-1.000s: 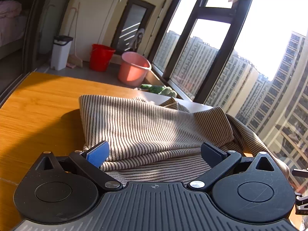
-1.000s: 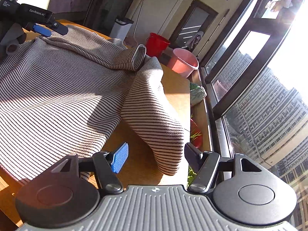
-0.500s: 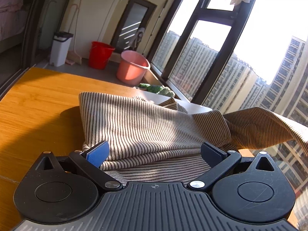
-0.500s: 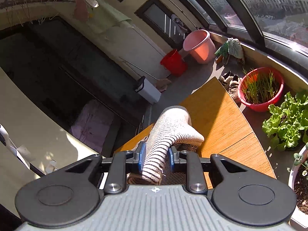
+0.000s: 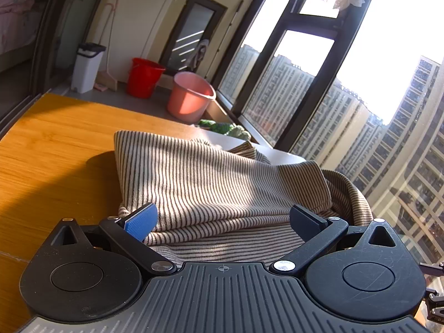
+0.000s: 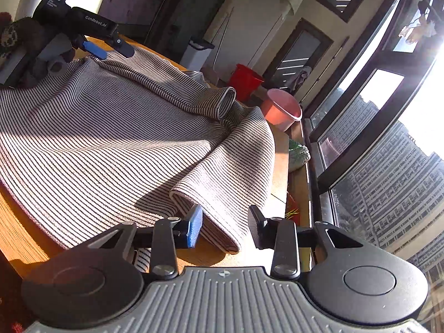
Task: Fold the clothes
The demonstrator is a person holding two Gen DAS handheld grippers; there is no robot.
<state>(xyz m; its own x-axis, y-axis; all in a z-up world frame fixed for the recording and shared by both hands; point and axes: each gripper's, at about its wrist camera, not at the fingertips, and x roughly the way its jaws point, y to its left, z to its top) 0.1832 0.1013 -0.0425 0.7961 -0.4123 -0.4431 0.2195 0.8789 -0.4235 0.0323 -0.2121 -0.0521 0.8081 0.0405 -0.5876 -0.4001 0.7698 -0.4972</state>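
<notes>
Left wrist view: the left gripper is seen spread wide, gripping nothing, over the striped garment on the desk. The pink bucket's contents cannot be seen.

Right wrist view: the right gripper is held open around a sleeve fold at the desk's window edge; slippage over that edge is risked.

The left gripper body reads "DAS" and "GenRobot.AI" in white.

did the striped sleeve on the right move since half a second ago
Yes. The striped sleeve was pinched and lifted above the table; now it lies on the wooden table, and the right gripper is open.
</notes>
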